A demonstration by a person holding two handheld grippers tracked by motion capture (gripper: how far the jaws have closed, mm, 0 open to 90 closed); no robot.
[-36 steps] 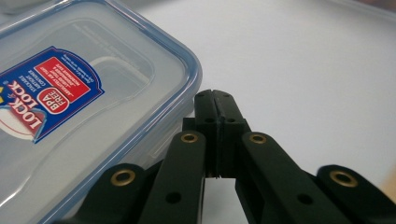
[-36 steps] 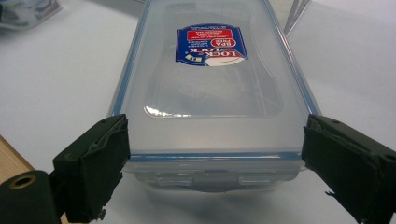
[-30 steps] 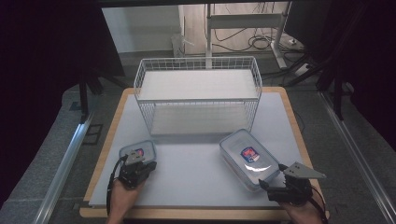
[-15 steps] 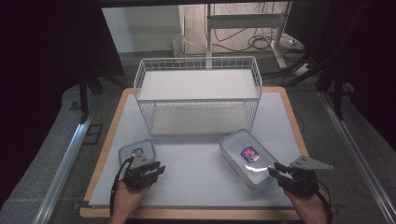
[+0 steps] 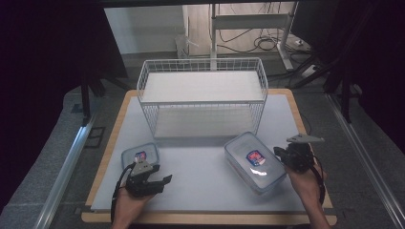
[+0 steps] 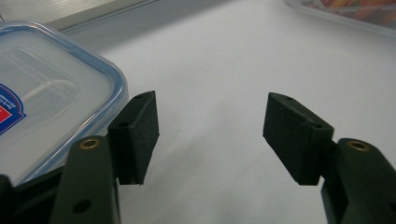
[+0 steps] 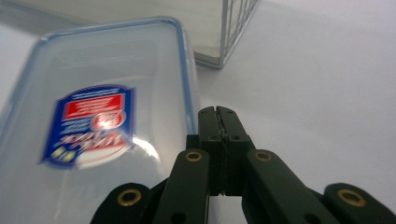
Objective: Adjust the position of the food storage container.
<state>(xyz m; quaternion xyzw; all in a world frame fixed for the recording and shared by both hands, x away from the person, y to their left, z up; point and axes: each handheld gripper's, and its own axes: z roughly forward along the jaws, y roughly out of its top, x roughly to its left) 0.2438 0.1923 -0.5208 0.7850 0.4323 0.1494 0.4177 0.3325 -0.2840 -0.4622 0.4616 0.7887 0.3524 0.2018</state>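
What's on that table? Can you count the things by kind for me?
Clear lidded containers: 2, a small container and a large container
White wire rack: 1
Total: 3

Wooden-edged bench [image 5: 111, 143] topped with a pale grey-white mat [image 5: 200, 186], pretty bare overall. Had a white wire rack [image 5: 203, 98] standing at the far middle of the mat. Small clear lidded box [image 5: 139, 155] with a blue seal sat near the front left, well apart from a bigger box [image 5: 253, 162] of the same kind lying angled at front right, just in front of the rack's right corner. Both lids carried a red-and-blue sticker.
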